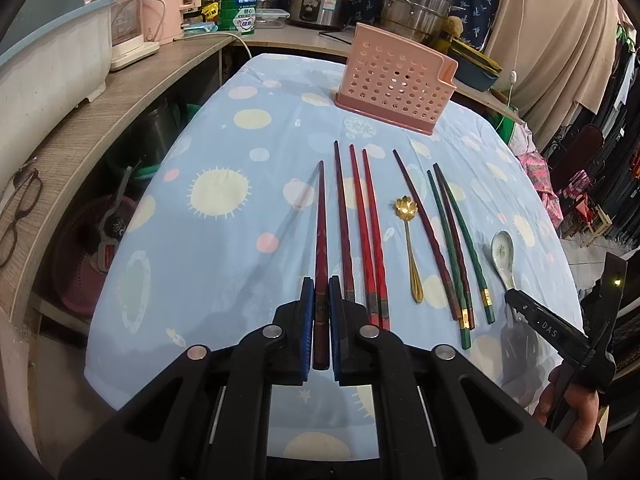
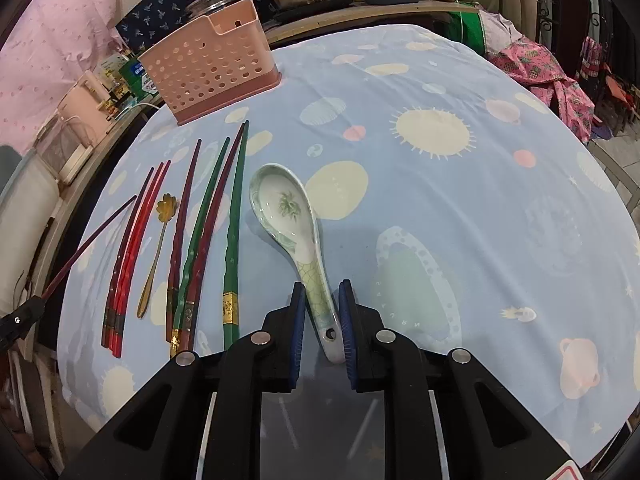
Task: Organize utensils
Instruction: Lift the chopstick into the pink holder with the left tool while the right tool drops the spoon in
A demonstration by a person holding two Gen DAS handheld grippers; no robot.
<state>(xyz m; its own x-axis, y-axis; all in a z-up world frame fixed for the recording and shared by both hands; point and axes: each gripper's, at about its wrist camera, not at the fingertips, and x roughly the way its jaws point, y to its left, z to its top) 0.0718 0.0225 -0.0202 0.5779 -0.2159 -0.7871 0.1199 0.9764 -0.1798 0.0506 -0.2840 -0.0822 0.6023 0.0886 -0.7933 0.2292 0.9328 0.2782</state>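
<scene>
— Dark-red chopstick (image 1: 321, 240): your left claw (image 1: 321, 296) is clamped on its thick end, blue pads pressed to either side. Its tip stands clear of the cloth, with a shadow lying off to the left.

— And my right claw (image 2: 321, 304)?

— Slightly parted, straddling the handle of the ceramic spoon (image 2: 298, 240). The spoon lies flat on the tabletop (image 2: 440, 220), bowl up. The right pad looks to touch the handle near its end, though I can't be sure from this angle; the left pad stands just off it. So you have no grip there.

— How do my hands sit?

— Both claws tilt steeply down toward the tabletop. From the left wrist view your right hand (image 1: 576, 412) shows at the lower right edge, wrapped around the tool.

— Where's everything else?

— The remaining chopsticks (image 1: 364, 232), red, dark and green, lie in a row on the cloth with the gold spoon (image 1: 410, 248) among them. The pink holder (image 1: 394, 80) stands upright at the far edge, well apart from the row.
</scene>
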